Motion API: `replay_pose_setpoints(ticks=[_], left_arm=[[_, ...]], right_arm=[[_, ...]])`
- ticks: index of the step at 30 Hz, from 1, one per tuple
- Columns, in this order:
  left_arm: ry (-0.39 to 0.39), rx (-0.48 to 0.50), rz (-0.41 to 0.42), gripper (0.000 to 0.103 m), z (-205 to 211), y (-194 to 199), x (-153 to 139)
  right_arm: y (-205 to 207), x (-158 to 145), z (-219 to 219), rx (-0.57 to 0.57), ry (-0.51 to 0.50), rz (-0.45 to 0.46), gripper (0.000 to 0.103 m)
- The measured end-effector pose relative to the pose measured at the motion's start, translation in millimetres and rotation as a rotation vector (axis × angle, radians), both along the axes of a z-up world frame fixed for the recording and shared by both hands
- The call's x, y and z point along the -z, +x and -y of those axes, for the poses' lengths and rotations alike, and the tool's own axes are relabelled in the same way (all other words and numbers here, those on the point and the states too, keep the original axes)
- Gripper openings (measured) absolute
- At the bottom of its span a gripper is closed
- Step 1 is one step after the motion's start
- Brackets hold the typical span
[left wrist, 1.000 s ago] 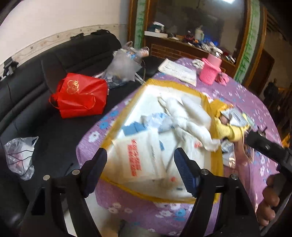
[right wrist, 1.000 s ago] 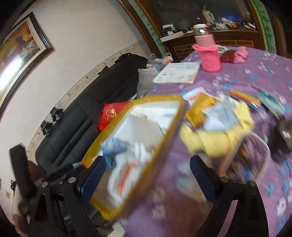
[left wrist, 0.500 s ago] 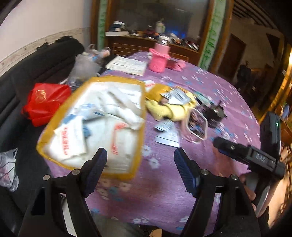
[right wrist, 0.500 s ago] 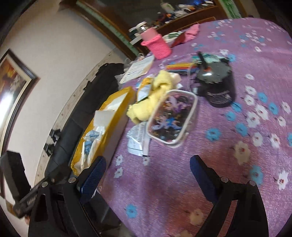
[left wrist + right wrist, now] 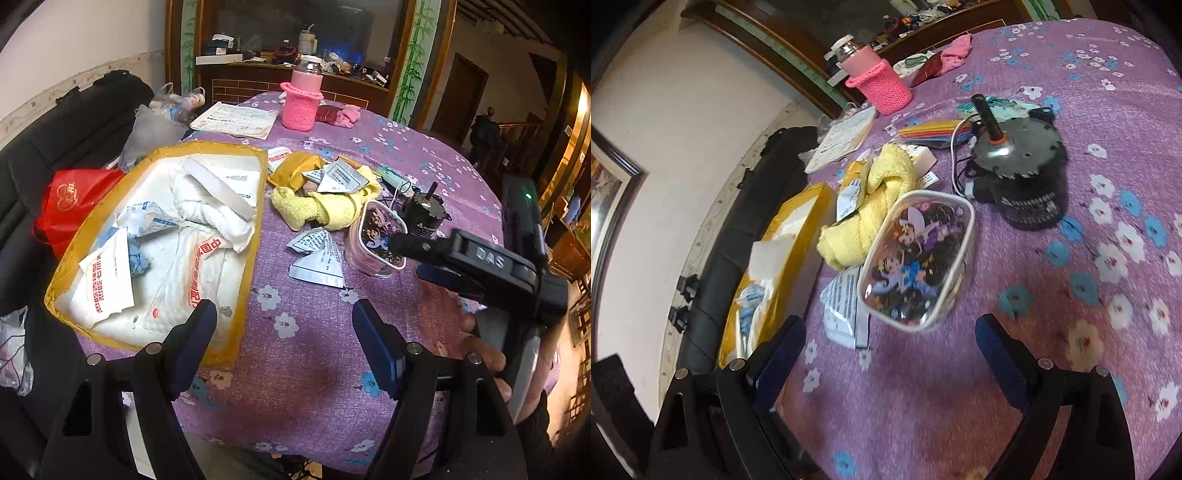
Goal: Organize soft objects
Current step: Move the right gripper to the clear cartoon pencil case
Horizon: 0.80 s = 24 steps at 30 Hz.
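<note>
Blue-padded jaws of the left gripper (image 5: 282, 347) and right gripper (image 5: 890, 360) gape wide, both empty, above the purple tablecloth (image 5: 314, 369). Sorting looks barely begun: the yellow towel (image 5: 325, 206) lies crumpled beside the yellow-rimmed box (image 5: 255, 236), outside it, long axis running across the table from box toward the motor (image 5: 424, 214).
</note>
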State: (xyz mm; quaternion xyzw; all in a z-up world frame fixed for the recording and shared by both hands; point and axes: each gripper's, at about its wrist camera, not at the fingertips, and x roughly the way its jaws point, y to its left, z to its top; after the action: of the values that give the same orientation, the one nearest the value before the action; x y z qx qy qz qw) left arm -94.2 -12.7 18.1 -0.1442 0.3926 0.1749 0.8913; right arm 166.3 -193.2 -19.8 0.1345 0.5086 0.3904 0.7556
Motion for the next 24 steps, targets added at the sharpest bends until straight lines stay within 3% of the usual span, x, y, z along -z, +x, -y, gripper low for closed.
replay_pose_setpoints(ticks=[7, 19, 24], left_arm=[[-0.016, -0.018, 0.026, 0.076, -11.9, -2.2, -1.1], [-0.026, -0.017, 0.044, 0.076, -19.9, -3.6, -1.2], [-0.025, -0.02, 0.044, 0.076, -21.5, -7.3, -2.4]], right_arm=[[19.8, -1.0, -28.6, 0.064, -0.095, 0.004, 0.096], [8.2, -4.6, -71.0, 0.128, -0.321, 0.175, 0.096], [9.4, 0.5, -65.7, 0.171, -0.35, 0.165, 0.095]])
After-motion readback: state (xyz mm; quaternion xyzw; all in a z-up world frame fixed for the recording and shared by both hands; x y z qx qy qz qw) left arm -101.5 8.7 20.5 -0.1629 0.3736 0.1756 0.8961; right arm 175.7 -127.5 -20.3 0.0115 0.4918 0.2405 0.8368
